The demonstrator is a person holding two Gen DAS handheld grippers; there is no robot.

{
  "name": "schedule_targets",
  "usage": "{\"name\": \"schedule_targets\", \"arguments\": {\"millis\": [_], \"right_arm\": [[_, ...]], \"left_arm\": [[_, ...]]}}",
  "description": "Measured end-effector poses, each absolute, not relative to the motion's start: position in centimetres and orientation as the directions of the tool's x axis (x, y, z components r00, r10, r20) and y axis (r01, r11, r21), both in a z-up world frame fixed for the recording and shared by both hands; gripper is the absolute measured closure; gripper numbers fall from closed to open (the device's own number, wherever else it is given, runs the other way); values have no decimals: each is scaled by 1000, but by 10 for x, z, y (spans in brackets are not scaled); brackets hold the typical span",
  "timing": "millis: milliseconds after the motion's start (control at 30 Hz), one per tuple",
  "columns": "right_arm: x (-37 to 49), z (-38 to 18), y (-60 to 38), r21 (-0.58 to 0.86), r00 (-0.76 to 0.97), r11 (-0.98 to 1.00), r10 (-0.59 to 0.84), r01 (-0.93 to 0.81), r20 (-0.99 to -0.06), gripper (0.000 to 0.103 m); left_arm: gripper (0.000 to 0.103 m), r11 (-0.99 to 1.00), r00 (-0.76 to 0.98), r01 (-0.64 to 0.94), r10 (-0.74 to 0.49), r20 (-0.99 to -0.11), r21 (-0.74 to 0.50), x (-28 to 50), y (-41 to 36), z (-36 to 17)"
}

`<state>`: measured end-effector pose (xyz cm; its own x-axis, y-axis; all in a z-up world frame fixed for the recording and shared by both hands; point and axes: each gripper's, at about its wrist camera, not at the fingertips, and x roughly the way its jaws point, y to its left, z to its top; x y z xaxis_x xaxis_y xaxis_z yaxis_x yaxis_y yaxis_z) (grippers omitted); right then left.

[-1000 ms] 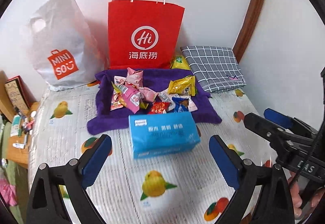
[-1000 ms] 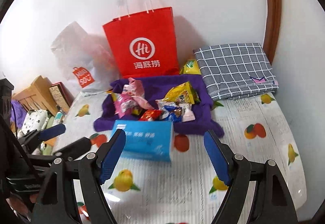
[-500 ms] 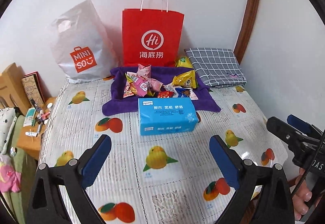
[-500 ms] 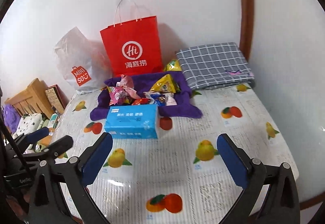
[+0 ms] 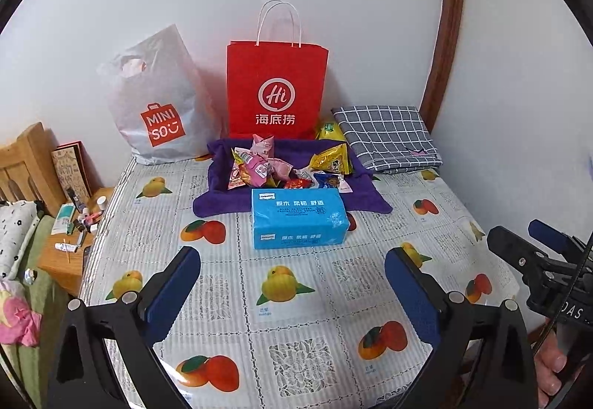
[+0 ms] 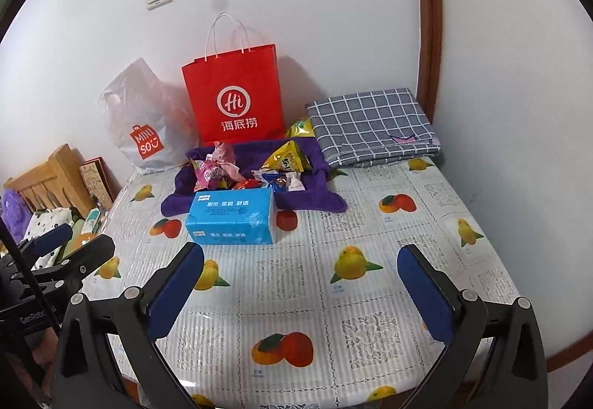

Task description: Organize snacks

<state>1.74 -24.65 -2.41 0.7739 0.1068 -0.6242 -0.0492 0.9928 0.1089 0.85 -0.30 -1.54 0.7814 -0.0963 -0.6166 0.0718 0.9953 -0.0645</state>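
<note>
Several wrapped snacks (image 5: pixel 285 168) (image 6: pixel 252 171) lie in a heap on a purple cloth (image 5: pixel 222 201) (image 6: pixel 318 201) at the back of the table. A yellow snack bag (image 5: pixel 331 158) (image 6: pixel 285 158) lies at the heap's right, pink packets (image 5: pixel 259 168) at its left. A blue tissue pack (image 5: pixel 298 218) (image 6: pixel 231 220) lies in front of the cloth. My left gripper (image 5: pixel 292 283) is open and empty, over the table's near part. My right gripper (image 6: pixel 300 283) is open and empty, to its right (image 5: pixel 519 253).
A red paper bag (image 5: pixel 276 90) (image 6: pixel 235 93) and a white plastic bag (image 5: pixel 159 101) (image 6: pixel 142 119) stand against the back wall. A folded grey checked cloth (image 5: pixel 385 134) (image 6: pixel 370 123) lies at the back right. A wooden stand with small items (image 5: pixel 70 231) is left of the table.
Both grippers have pulled back from the snacks and risen; the tissue pack and the heap now look smaller and farther. Both stay open. Nothing on the table has moved.
</note>
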Motion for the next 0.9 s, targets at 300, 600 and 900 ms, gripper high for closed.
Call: {"name": "schedule_targets", "arguments": {"millis": [300, 600, 900], "right_arm": [[11, -21, -248, 117, 780, 992, 113, -51, -615, 0], [10, -22, -249, 118, 781, 992, 109, -45, -614, 0], [7, -22, -251, 127, 785, 991, 113, -44, -609, 0]], "left_arm": [[2, 996, 787, 67, -93, -611, -65, 5, -3, -13], [2, 995, 785, 74, -100, -612, -68, 4, -8, -15], [2, 995, 783, 78, -103, -613, -67, 3, -10, -14]]}}
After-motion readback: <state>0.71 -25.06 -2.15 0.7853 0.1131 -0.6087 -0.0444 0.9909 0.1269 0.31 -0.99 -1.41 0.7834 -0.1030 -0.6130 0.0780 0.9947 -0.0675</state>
